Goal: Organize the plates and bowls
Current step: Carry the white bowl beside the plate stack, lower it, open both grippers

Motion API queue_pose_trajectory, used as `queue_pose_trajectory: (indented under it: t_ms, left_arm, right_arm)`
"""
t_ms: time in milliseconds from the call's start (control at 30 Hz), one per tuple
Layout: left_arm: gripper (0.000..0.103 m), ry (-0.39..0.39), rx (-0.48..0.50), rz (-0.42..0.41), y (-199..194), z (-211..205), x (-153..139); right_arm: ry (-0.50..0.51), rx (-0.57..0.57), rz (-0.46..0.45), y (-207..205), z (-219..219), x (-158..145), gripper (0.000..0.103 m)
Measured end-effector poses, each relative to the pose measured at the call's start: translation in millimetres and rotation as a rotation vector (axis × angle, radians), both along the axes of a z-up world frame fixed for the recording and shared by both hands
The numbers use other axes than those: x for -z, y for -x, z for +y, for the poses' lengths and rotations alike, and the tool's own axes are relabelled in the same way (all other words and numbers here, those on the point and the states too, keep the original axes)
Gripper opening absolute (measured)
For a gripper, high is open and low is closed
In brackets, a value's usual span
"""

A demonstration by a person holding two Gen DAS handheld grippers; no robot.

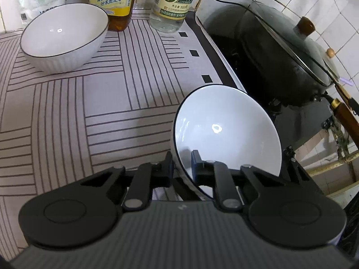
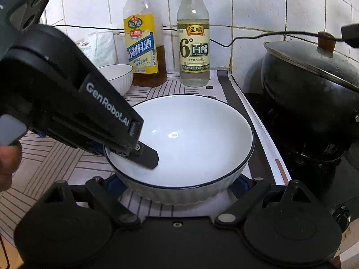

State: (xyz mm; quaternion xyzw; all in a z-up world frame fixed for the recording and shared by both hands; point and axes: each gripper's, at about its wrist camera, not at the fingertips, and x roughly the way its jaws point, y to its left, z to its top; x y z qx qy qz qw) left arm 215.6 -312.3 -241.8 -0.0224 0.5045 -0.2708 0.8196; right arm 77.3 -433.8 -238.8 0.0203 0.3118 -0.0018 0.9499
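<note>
White bowl (image 1: 226, 132) rim clamped by left gripper (image 1: 182, 163).

Glossy white glazed bowl (image 2: 190, 134), matt black plastic left gripper (image 1: 182, 163), clear glass bottle (image 2: 193, 35), smooth wall tiles (image 2: 253, 6).

— What can be read near the black lidded wok (image 2: 314, 85)?

— Left of it, the clear bottle with the pale label (image 2: 193, 44) shows "恒顺", "6°", "白醋". Further left, the amber bottle with the yellow-and-blue label (image 2: 143, 47) reads "精制料酒".

— Anything else?

— "GenRobot.AI" in white along the black left gripper (image 2: 147, 155), further left of the wok.
</note>
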Motion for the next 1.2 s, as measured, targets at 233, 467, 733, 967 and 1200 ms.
queue_pose_trajectory:
  t_ms: [233,467,733,967,1200]
  left_arm:
    - [0.015,-0.001,-0.014,0.014,12,32,-19]
    - [0.016,-0.060,-0.053,-0.010,27,78,-48]
    - [0.017,-0.103,-0.153,-0.031,36,134,-60]
    - [0.019,-0.143,-0.200,-0.032,26,161,-51]
    - [0.021,-0.156,-0.223,-0.039,10,178,-46]
  right_arm:
    - [0.006,-0.022,-0.003,9,28,-15,0.094]
    - [0.006,-0.110,-0.034,14,73,-37,0.094]
    - [-0.006,-0.266,-0.061,4,123,-47,0.094]
    - [-0.019,-0.330,-0.066,-13,151,-33,0.093]
    - [-0.045,-0.376,-0.072,-38,166,-26,0.093]
